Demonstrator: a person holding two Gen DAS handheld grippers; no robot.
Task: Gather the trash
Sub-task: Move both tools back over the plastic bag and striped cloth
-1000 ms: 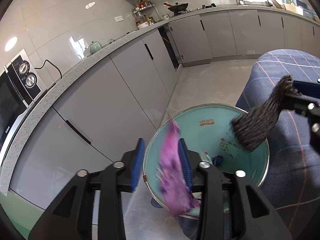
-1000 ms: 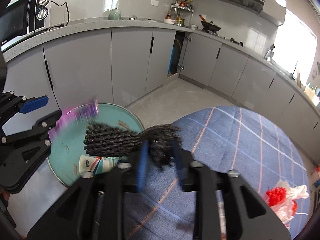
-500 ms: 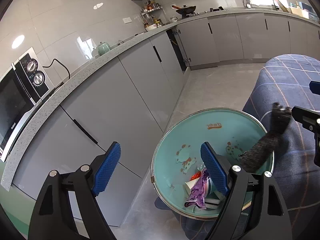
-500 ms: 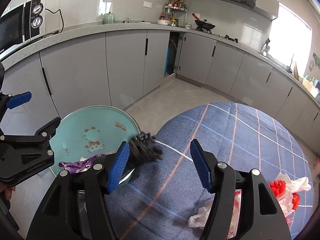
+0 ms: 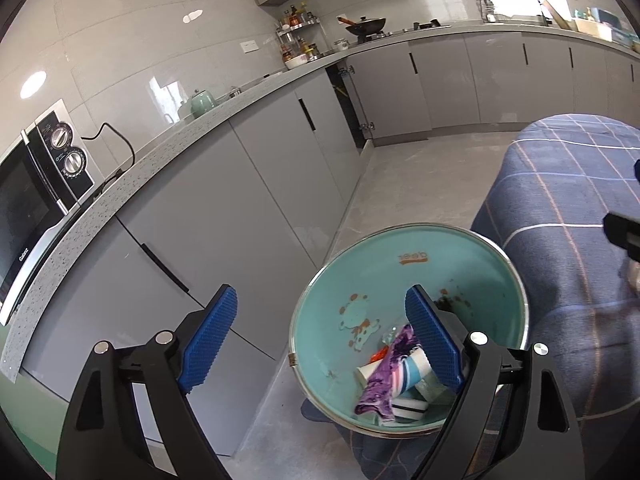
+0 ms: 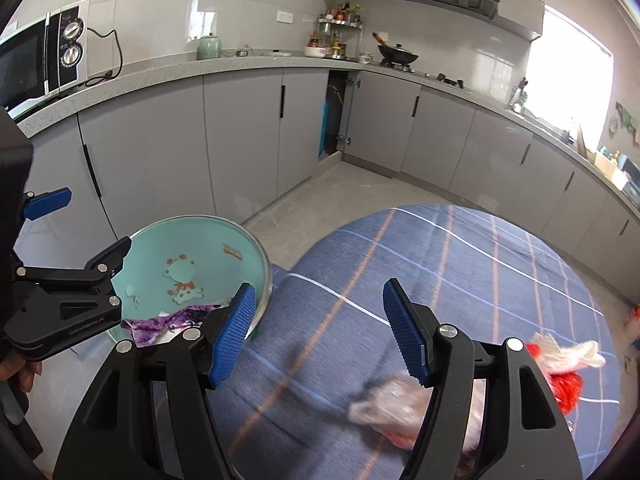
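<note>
The right claw (image 6: pixel 318 330) is hanging spread and empty over the blue checked tablecloth (image 6: pixel 460 264); the crumpled clear plastic bag (image 6: pixel 394 404) is lying lower right of it, nearest this hand. The left claw (image 5: pixel 320 340), also released, is hovering at the round teal metal bin (image 5: pixel 400 272) holding collected trash.

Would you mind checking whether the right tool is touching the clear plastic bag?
Cannot tell: in the right wrist view, the open right tool overlaps the blurred bag.

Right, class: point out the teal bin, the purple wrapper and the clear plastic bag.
teal bin (image 5: pixel 400 280), left wrist view, bare inner wall.
purple wrapper (image 5: pixel 380 384), left wrist view, middle of the crumpled strip.
clear plastic bag (image 6: pixel 384 404), right wrist view, blurred centre.
</note>
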